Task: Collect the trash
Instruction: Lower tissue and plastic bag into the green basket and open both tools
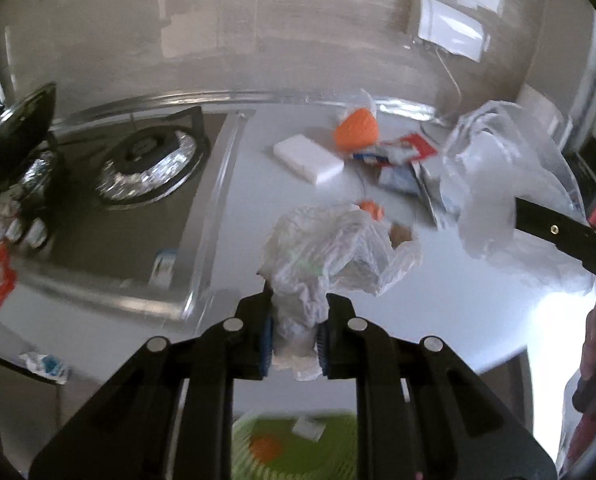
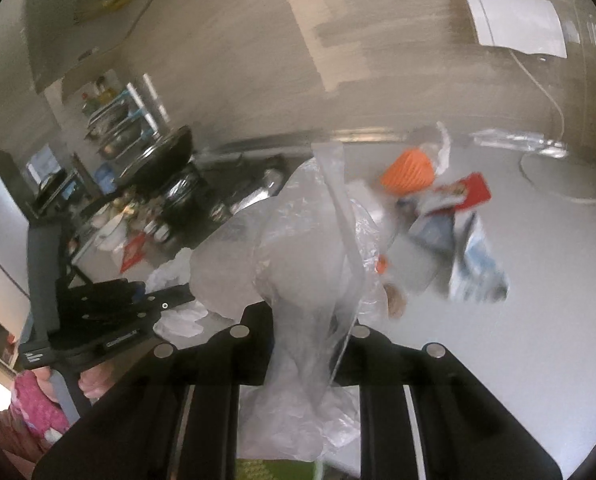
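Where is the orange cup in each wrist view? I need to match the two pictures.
Left wrist view: the orange cup lies on its side on the counter, upper middle, behind the white block.
Right wrist view: the orange cup sits right of centre, upper half, beyond the clear bag held in the right tool.
Shared landmark: the red wrapper just right of the cup.

— What stays unreadable on the white countertop (image 1: 478, 320)?
— The red-and-blue printed wrappers (image 1: 398, 156), smeared by motion blur.
— And the lime-green slatted basket (image 1: 298, 444)?
— Cut off by the bottom edge, half hidden behind black gripper arms; its orange contents are possibly peel.
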The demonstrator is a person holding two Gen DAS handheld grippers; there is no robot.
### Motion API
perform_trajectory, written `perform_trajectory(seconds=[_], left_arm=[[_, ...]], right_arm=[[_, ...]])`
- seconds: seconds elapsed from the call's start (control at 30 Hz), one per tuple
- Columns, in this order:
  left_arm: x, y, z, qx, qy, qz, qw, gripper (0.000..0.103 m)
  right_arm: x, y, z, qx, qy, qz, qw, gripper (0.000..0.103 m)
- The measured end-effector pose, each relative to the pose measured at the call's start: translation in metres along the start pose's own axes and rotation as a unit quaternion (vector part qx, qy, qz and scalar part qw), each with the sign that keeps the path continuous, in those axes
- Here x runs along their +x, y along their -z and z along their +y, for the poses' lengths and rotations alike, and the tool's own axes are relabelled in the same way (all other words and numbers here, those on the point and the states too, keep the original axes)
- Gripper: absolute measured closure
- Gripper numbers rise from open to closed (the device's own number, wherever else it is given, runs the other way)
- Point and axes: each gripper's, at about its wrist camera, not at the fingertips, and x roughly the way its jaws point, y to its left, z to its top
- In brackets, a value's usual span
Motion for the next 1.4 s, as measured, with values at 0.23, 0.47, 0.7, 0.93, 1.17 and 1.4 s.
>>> perform_trajectory(seconds=[0.23, 0.47, 0.7, 0.93, 1.17, 1.4], left_arm=[[-0.044, 0.073, 0.008, 0.019, -0.001, 0.020, 0.9996, 0.086], [-0.060, 0.143, 0.022, 0.034, 0.015, 0.051, 0.9980, 0.086], [-0.033, 0.197, 0.021, 0.047, 0.037, 0.096, 0.9935, 0.086], [-0.011, 0.213, 0.017, 0.057, 0.059, 0.133, 0.9878, 0.055], [-0.021, 0.207, 0.019, 0.066, 0.057, 0.111, 0.9900, 0.039], [-0.039, 0.194, 0.035, 0.066, 0.015, 0.072, 0.9951, 0.025]], right_arm=[[-0.020, 0.066, 0.055, 0.016, -0.003, 0.019, 1.000, 0.085], [-0.027, 0.125, 0.093, 0.037, 0.015, 0.035, 0.999, 0.085], [-0.031, 0.160, 0.101, 0.061, 0.042, 0.052, 0.996, 0.084], [-0.031, 0.174, 0.104, 0.073, 0.060, 0.063, 0.994, 0.084], [-0.024, 0.175, 0.108, 0.074, 0.065, 0.068, 0.993, 0.084], [-0.004, 0.186, 0.112, 0.058, 0.059, 0.090, 0.992, 0.084]])
